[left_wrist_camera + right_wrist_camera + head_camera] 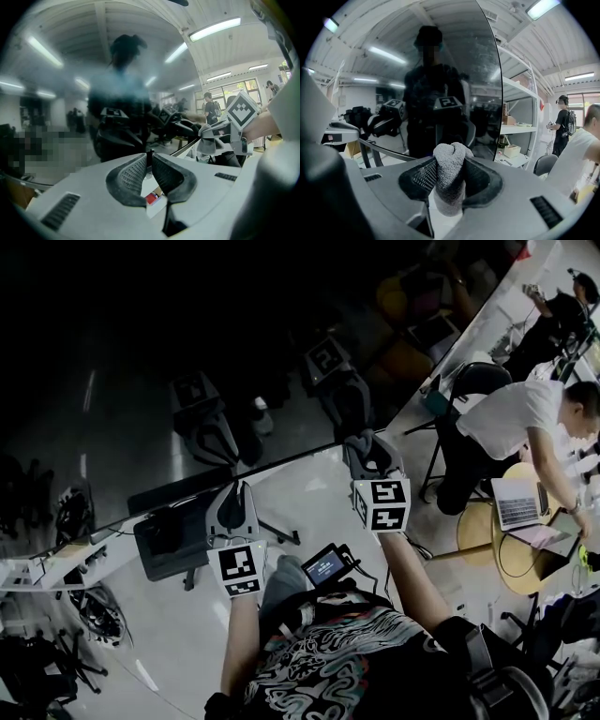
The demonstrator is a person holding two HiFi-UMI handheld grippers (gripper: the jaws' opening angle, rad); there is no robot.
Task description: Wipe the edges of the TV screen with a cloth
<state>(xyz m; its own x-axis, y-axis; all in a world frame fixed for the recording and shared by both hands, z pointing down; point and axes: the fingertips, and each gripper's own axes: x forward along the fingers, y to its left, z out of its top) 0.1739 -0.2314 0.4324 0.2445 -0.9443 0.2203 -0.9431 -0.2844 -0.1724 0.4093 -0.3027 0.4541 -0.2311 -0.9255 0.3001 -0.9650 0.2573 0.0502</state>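
Right claw (450, 161) is clamped on the grey cloth (450, 182), with a wad sticking out past the tips. It sits right at the near edge of the TV screen (454, 70). Left claw (150, 163) is closed, tips pinching a thin dark strip. That looks like the screen's rim, so use it as your brace. Put the wad on the bezel, not the claw tips. Run along the edge in one steady pass with light pressure so the panel doesn't rock. The side edge shows just right of the cloth; follow the corner round.
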